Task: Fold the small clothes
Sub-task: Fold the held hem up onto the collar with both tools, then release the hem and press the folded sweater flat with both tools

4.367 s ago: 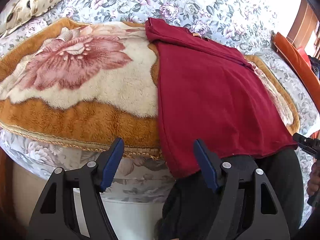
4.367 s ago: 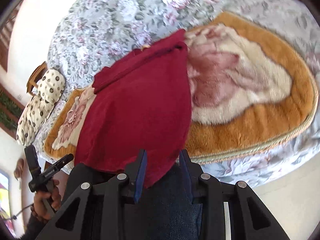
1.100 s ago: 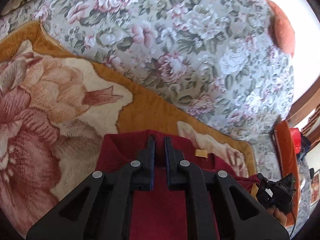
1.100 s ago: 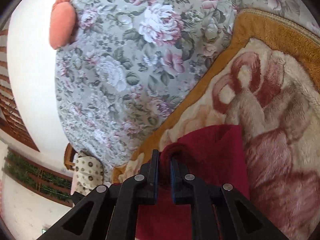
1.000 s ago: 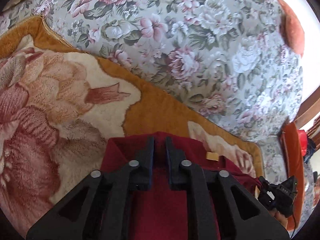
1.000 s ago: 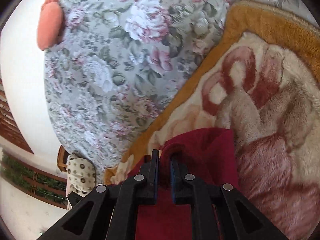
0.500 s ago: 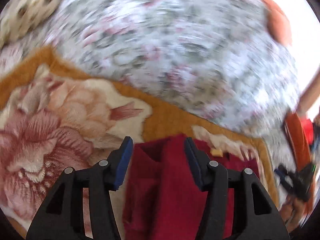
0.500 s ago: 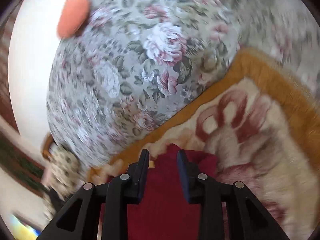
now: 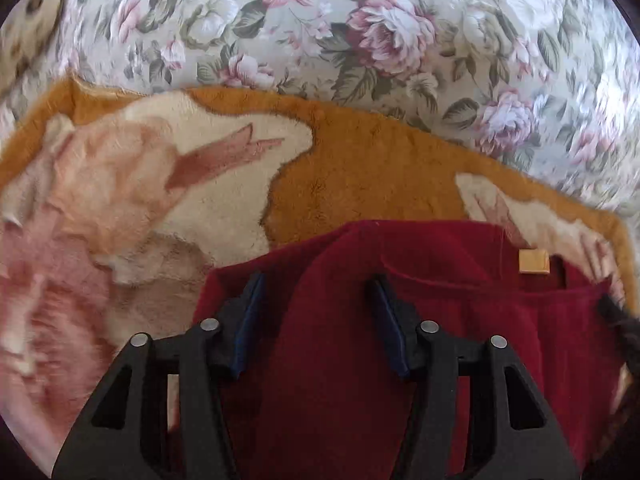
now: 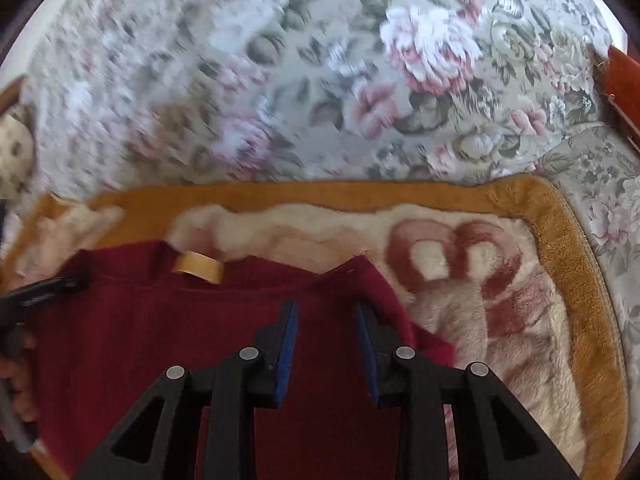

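A dark red garment (image 9: pixel 460 320) lies flat on an orange and cream plush blanket (image 9: pixel 360 176), its neckline with a tan label (image 9: pixel 533 262) at the far edge. My left gripper (image 9: pixel 316 284) is open and empty, just above the garment's far left corner. In the right wrist view the garment (image 10: pixel 160 320) fills the lower left, its label (image 10: pixel 198 266) at the far edge. My right gripper (image 10: pixel 326 310) is open and empty above the garment's far right corner. The left gripper's fingertip (image 10: pixel 52 286) shows at the left edge there.
The blanket (image 10: pixel 560 280) lies on a grey floral bedspread (image 9: pixel 360 40) that rises behind it. A spotted cushion (image 10: pixel 14 152) sits at the far left. An orange-red object (image 10: pixel 624 76) is at the right edge.
Both grippers have let go of the garment's far corners and opened. The garment now lies flat on the blanket, and both grippers have drawn back a little.
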Demonstrator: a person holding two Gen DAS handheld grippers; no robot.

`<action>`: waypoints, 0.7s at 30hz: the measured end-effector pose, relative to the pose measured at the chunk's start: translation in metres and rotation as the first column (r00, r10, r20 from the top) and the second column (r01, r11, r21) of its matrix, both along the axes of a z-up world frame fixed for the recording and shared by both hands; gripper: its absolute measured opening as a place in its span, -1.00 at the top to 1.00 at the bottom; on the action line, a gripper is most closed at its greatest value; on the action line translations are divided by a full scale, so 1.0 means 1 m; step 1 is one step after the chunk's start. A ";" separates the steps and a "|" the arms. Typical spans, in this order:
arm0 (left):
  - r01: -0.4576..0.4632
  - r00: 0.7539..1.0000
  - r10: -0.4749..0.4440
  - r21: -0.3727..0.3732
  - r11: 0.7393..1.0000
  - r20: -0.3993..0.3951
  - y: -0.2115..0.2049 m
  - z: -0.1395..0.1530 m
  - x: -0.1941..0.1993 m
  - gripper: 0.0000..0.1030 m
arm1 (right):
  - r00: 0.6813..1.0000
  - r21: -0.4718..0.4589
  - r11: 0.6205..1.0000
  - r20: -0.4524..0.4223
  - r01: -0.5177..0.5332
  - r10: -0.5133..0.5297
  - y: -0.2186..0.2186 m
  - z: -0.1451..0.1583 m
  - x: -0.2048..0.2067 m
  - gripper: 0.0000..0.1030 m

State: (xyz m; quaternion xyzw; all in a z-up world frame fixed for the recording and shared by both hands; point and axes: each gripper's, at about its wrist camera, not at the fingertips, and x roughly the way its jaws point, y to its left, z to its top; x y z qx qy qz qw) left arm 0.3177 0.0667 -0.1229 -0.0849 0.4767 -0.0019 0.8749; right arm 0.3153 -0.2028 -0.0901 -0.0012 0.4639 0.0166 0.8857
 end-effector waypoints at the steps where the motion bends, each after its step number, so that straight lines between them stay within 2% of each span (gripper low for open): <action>1: 0.003 1.000 -0.003 0.000 1.000 0.015 0.000 -0.002 -0.001 -0.08 | 0.998 0.004 1.000 -0.066 0.004 -0.004 -0.006 -0.015 0.008 0.46; 3: 0.000 0.999 0.000 0.009 1.000 0.052 -0.001 -0.004 -0.005 -0.09 | 1.000 0.040 0.999 -0.016 -0.009 0.009 -0.013 -0.021 0.007 0.46; 7: -0.010 0.998 0.013 -0.041 0.999 0.068 0.006 -0.007 -0.006 -0.12 | 1.000 0.047 0.999 0.023 -0.004 0.003 -0.016 -0.027 0.003 0.45; 12: -0.007 0.997 0.010 -0.041 0.999 0.072 0.003 -0.005 -0.005 -0.14 | 1.000 0.068 0.998 0.024 -0.003 0.001 -0.019 -0.029 0.003 0.44; 21: 0.002 0.998 -0.001 -0.014 1.000 0.067 -0.002 -0.006 -0.003 -0.26 | 1.000 0.048 0.999 0.028 -0.002 0.001 -0.013 -0.026 0.005 0.43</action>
